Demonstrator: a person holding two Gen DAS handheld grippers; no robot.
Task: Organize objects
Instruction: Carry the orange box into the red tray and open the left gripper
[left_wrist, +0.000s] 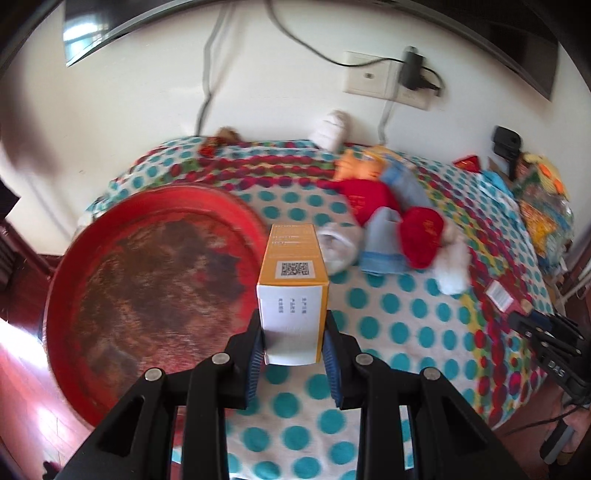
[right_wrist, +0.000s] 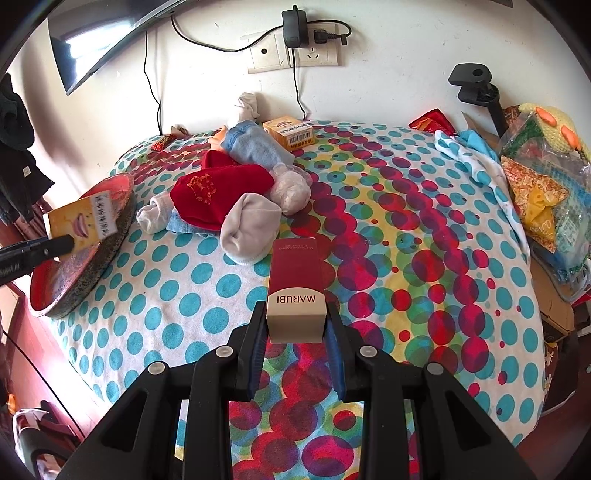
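Note:
My left gripper (left_wrist: 293, 341) is shut on an orange and white box (left_wrist: 291, 280) with a QR code, held in the air beside the round red tray (left_wrist: 147, 280). The right wrist view shows that same orange box (right_wrist: 79, 221) over the red tray (right_wrist: 122, 218) at the left edge of the bed. My right gripper (right_wrist: 295, 325) is shut on a dark red MARUBI box (right_wrist: 295, 284), held above the dotted blanket (right_wrist: 406, 258). A heap of socks, red (right_wrist: 221, 192), blue and white, lies at the bed's middle. Another orange box (right_wrist: 290, 134) rests near the wall.
A wall socket with a black adapter (right_wrist: 293, 27) and cables hangs behind the bed. Bags, cloth and a knitted yellow toy (right_wrist: 546, 122) crowd the right edge. A black clamp stand (right_wrist: 476, 86) rises at the far right. Red wooden floor (left_wrist: 33, 398) lies left of the tray.

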